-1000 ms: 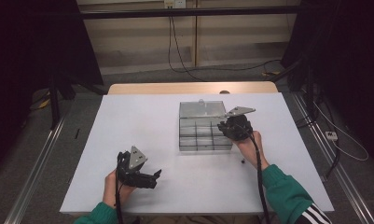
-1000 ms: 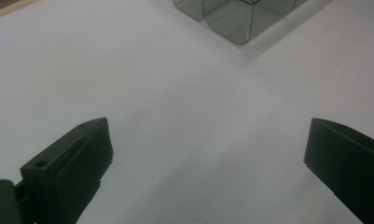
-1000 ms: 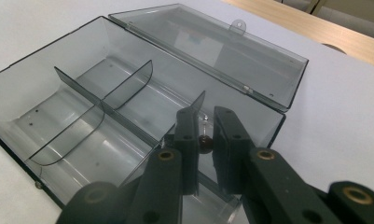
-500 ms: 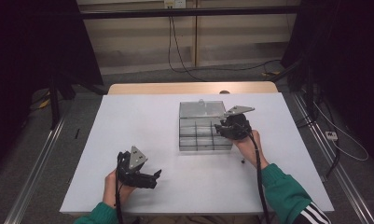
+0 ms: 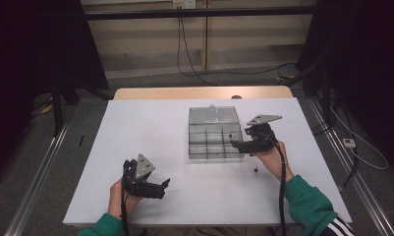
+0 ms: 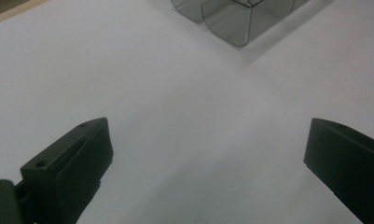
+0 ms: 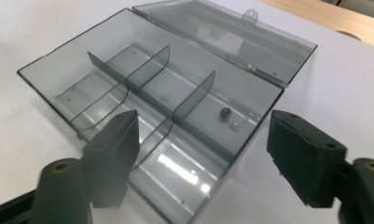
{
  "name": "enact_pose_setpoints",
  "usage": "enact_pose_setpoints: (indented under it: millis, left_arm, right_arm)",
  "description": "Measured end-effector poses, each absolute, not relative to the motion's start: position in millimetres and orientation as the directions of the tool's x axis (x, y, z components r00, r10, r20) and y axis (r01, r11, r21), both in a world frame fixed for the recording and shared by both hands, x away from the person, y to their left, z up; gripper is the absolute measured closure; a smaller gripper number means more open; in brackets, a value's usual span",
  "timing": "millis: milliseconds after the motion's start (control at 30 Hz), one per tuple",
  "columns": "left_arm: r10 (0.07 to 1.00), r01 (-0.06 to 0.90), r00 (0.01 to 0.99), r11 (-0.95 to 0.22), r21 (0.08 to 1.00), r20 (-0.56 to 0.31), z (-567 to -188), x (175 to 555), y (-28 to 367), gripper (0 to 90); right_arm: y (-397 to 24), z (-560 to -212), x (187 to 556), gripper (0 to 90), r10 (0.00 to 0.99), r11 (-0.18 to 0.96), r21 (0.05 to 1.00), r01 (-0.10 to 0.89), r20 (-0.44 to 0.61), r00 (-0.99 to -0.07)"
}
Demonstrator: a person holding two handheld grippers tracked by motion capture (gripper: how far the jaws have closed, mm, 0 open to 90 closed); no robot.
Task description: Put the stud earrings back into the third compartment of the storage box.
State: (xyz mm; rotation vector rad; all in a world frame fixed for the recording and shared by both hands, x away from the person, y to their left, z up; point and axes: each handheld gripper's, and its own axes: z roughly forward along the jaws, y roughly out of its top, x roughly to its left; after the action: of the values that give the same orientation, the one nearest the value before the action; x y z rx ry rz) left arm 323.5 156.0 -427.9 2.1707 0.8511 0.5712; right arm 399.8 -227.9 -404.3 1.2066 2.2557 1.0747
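A clear plastic compartment box (image 5: 215, 136) lies mid-table with its lid (image 5: 213, 115) folded open at the back. In the right gripper view a small dark red bead on a pin (image 7: 225, 113) rests in a right-hand compartment of the box (image 7: 142, 84). My right gripper (image 5: 236, 145) hovers at the box's right front corner. Its jaws have just been opening and now stand open (image 7: 205, 123), with nothing gripped between them. My left gripper (image 5: 162, 188) rests near the table's front left, open (image 6: 208, 128) over bare white table, with the box corner (image 6: 236, 23) far ahead.
A tiny dark piece (image 5: 255, 170) lies on the white table (image 5: 150, 128) in front of the box, beside my right hand. A wooden strip (image 5: 199, 92) runs along the table's far edge. Cables trail from both grippers toward the person.
The right gripper's jaws have spread apart, and the hand has drawn back slightly toward the near right of the box. The left gripper has stayed where it was.
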Motion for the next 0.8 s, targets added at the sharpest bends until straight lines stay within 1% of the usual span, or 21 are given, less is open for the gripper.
enact_pose_setpoints:
  millis: [200, 433, 500, 600, 800]
  left_arm:
    - [0.719, 0.396, 0.681, -0.521, 0.756, 0.138, -428.8, 324.3, 156.0, 0.8]
    - [0.718, 0.397, 0.683, -0.518, 0.758, 0.133, -428.5, 323.4, 155.3, 0.8]
    - [0.715, 0.39, 0.684, -0.524, 0.757, 0.143, -427.6, 322.9, 155.6, 0.8]
    - [0.719, 0.401, 0.682, -0.521, 0.753, 0.134, -428.0, 323.9, 155.5, 0.8]
    - [0.718, 0.392, 0.683, -0.517, 0.761, 0.135, -427.0, 323.2, 156.8, 0.7]
  right_arm:
    - [-233.5, -400.7, 390.0, 17.1, 0.818, 0.34, 0.764, 0.548, 0.047, -0.573]
    - [-238.0, -401.9, 381.4, 8.0, 0.809, 0.357, 0.739, 0.572, 0.062, -0.585]
    - [-240.0, -403.0, 379.5, 5.0, 0.805, 0.359, 0.728, 0.584, 0.075, -0.588]
    - [-242.6, -406.3, 378.2, 3.0, 0.805, 0.361, 0.712, 0.602, 0.088, -0.587]
    - [-248.2, -410.4, 375.3, 0.0, 0.819, 0.358, 0.691, 0.628, 0.091, -0.567]
